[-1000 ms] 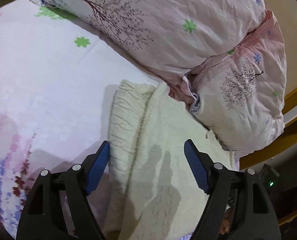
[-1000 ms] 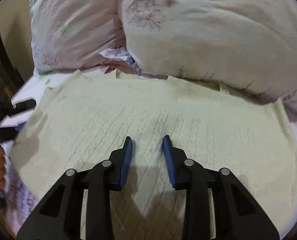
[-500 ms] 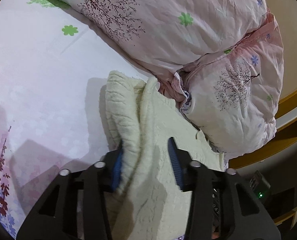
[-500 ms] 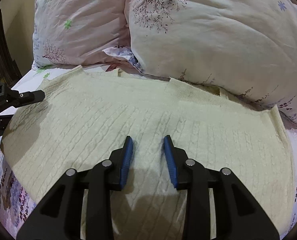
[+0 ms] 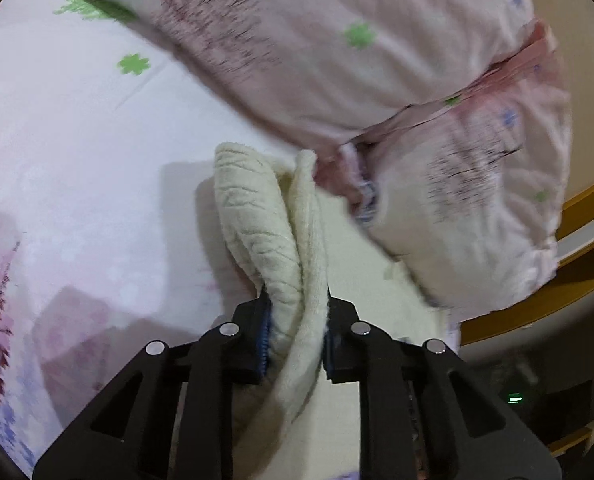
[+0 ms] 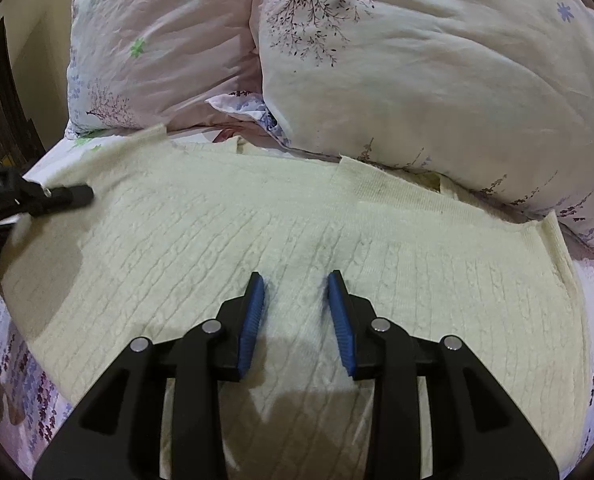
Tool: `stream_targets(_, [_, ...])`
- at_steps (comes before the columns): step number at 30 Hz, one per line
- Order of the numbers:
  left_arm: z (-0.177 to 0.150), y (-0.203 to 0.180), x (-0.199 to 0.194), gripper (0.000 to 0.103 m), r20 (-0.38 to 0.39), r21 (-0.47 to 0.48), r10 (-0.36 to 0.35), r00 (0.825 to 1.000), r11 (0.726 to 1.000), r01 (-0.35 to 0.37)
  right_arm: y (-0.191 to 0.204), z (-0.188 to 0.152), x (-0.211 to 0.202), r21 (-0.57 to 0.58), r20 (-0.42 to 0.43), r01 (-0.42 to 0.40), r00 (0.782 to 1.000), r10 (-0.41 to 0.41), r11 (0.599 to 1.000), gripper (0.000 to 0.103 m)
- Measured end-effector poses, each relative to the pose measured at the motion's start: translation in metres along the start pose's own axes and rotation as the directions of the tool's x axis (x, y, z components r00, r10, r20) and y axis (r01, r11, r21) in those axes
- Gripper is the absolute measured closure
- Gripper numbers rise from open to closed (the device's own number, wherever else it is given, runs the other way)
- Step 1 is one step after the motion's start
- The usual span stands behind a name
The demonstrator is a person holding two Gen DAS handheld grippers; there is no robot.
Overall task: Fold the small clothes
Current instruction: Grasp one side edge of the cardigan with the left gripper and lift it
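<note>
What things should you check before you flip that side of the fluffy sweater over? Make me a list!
1. Left gripper pinching the sweater edge: ok, a thick bunch of knit sits between its pads.
2. Right gripper free: ok, jaws apart over the middle of the sweater, holding nothing.
3. Rest of the sweater lying flat: ok, spread smooth on the bed sheet.
4. Pillows out of the way: not ok, they overlap the sweater's far edge.
5. Grip catching all layers: cannot tell, the bunch hides it.
</note>
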State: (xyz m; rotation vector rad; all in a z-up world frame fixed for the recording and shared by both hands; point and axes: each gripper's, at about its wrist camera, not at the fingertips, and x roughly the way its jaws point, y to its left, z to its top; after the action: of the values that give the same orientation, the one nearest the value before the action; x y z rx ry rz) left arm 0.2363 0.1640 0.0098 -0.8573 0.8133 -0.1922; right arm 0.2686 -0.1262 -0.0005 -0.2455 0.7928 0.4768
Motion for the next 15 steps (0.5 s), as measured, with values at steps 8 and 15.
stream_targets(8, [-0.008, -0.069, -0.014, 0.087, 0.046, 0.072, -0.148, 0.988, 0.987, 0.144, -0.05, 0.01, -0.038, 0.169, 0.074, -0.128, 0.99, 0.117, 0.977, 0.058])
stream_targets(15, [-0.041, -0.143, 0.017, 0.087, -0.006, 0.148, -0.223, 0.975, 0.964, 0.222, -0.114, -0.001, -0.075, 0.265, 0.142, -0.098, 0.988, 0.061, 0.959, 0.053])
